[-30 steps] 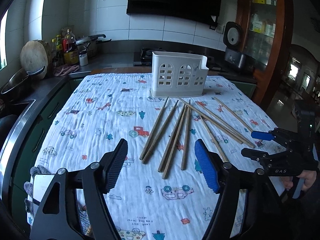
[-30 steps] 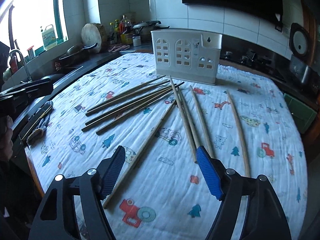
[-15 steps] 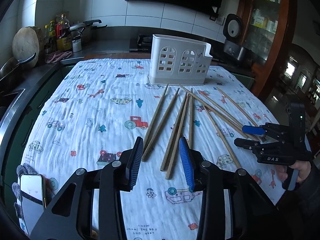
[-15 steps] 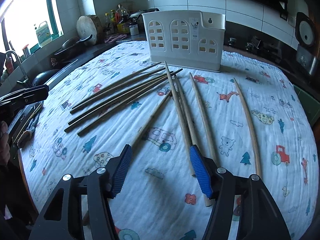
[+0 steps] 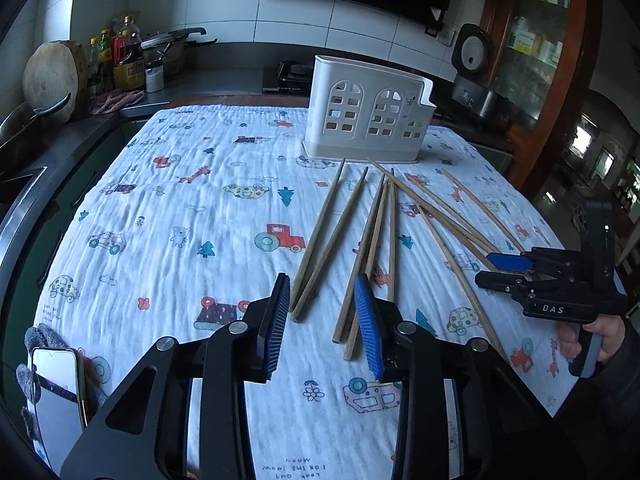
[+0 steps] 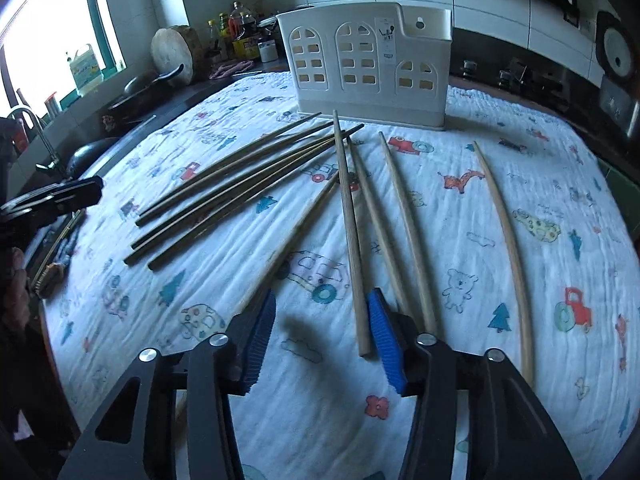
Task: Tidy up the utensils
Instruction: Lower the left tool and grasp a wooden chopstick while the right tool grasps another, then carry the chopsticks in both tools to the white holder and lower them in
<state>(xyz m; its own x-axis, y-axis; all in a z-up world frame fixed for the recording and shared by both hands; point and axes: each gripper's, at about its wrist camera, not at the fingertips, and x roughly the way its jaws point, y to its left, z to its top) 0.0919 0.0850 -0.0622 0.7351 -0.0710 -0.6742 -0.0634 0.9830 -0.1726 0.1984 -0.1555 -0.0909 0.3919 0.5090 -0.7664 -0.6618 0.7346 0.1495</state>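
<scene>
Several wooden chopsticks [image 5: 352, 232] lie fanned on a white cloth with cartoon prints, in front of a white plastic utensil holder [image 5: 368, 120]. My left gripper [image 5: 324, 328] is open and empty, low over the near ends of the left chopsticks. My right gripper [image 6: 320, 332] is open and empty, low over the cloth; one chopstick [image 6: 350, 232] ends just inside its right finger. The holder [image 6: 368, 64] stands upright at the far side. The right gripper also shows in the left wrist view [image 5: 500, 270].
A phone [image 5: 56, 392] on a grey glove lies at the table's near left corner. A dark counter with sink, pan, bottles and a wooden block [image 5: 52, 76] runs along the left. A rice cooker [image 5: 476, 60] and a cabinet stand at the back right.
Both grippers moved forward and lower toward the chopsticks. The left jaws narrowed, then widened a little; the right jaws narrowed from their wide opening. Nothing was picked up.
</scene>
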